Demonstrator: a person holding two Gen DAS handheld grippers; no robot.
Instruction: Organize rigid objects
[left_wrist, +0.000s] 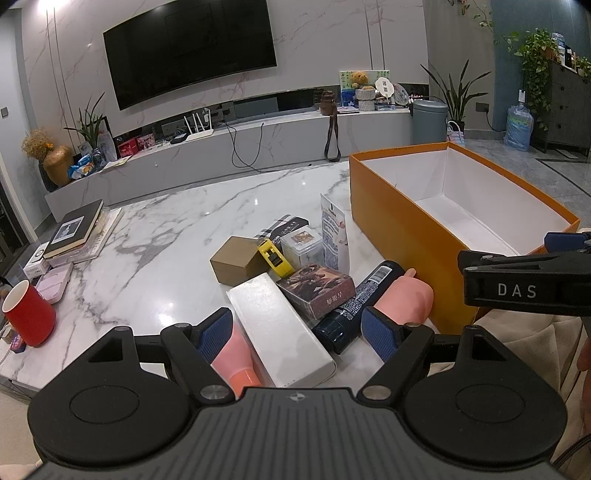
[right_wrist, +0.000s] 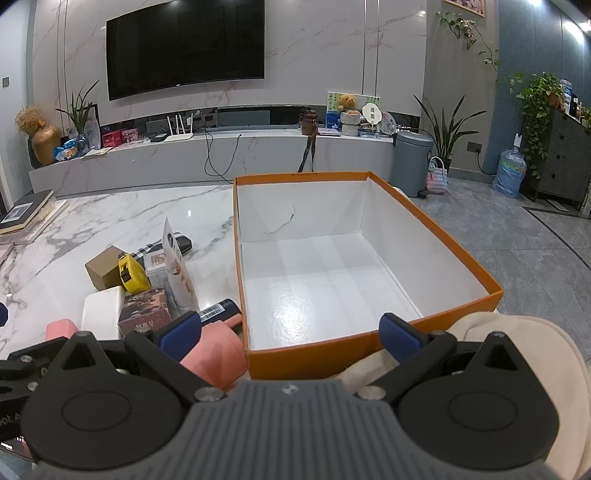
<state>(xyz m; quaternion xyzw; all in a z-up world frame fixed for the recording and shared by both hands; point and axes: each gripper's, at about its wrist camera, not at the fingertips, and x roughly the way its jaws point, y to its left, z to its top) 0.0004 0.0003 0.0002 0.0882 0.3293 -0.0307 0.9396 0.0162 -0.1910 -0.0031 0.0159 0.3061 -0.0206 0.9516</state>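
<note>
surface: white marble table (left_wrist: 177, 236) | ahead-right of left gripper (left_wrist: 297, 334): orange box (left_wrist: 399, 236) | dead ahead: white carton (left_wrist: 280, 328), brown box (left_wrist: 236, 260), dark bottle (left_wrist: 364, 299) | far left: red cup (left_wrist: 27, 314), books (left_wrist: 74, 230)

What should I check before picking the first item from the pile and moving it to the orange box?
1. Left hand-held gripper open: ok, jaws spread wide, holding nothing.
2. Right hand-held gripper open: ok, also holding nothing.
3. Orange box ready: ok, open top, white interior shows nothing inside.
4. Nearest target reachable: ok, the white box lies directly between the left fingers.
5. Neighbours clear of the white box: not ok, the brown card box and pink object crowd it.
6. Weight of the items: cannot tell.
</note>
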